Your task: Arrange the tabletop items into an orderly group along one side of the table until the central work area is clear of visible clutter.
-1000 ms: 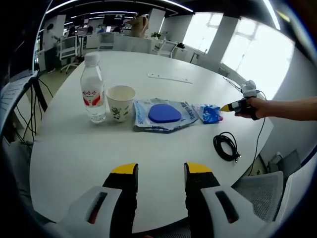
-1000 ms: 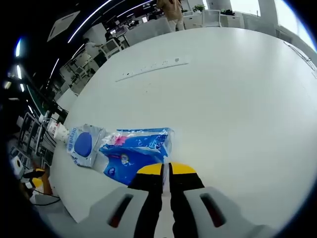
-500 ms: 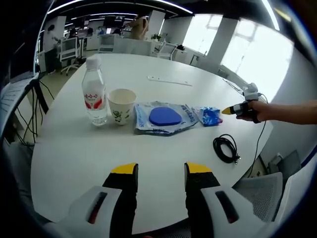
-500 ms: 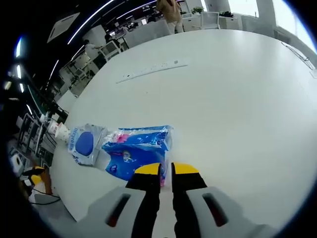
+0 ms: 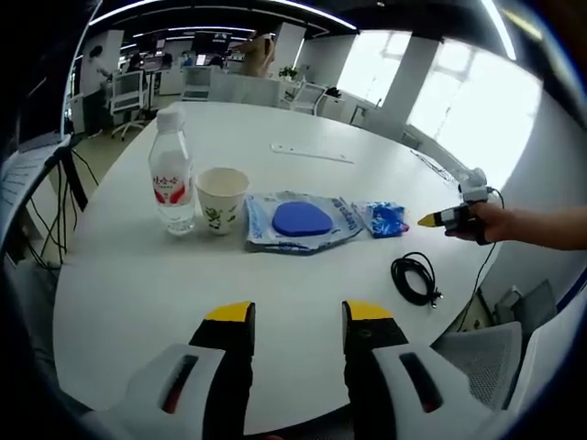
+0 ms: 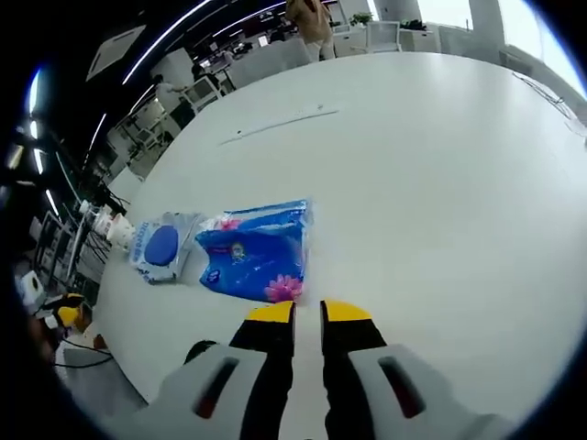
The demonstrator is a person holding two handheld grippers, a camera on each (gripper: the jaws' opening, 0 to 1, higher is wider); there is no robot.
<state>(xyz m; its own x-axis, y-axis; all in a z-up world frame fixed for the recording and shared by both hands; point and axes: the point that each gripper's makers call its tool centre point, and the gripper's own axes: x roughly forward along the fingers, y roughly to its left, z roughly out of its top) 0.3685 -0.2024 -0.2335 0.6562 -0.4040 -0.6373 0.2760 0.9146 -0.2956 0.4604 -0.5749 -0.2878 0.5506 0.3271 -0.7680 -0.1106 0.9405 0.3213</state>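
On the table (image 5: 138,275), bottle (image 5: 171,174), cup (image 5: 220,198), blue pouch (image 5: 298,220) and tissue pack (image 5: 383,218) already formed a row; the cable (image 5: 415,278) remained loose. Left claw (image 5: 293,321) gaped empty; right claw (image 6: 307,314) seemed barely parted, holding nothing.

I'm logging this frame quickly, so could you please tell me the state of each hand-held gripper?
Left hand-held gripper: open, holding nothing.
Right hand-held gripper: jaws slightly parted, holding nothing, just short of the blue plastic tissue pack.
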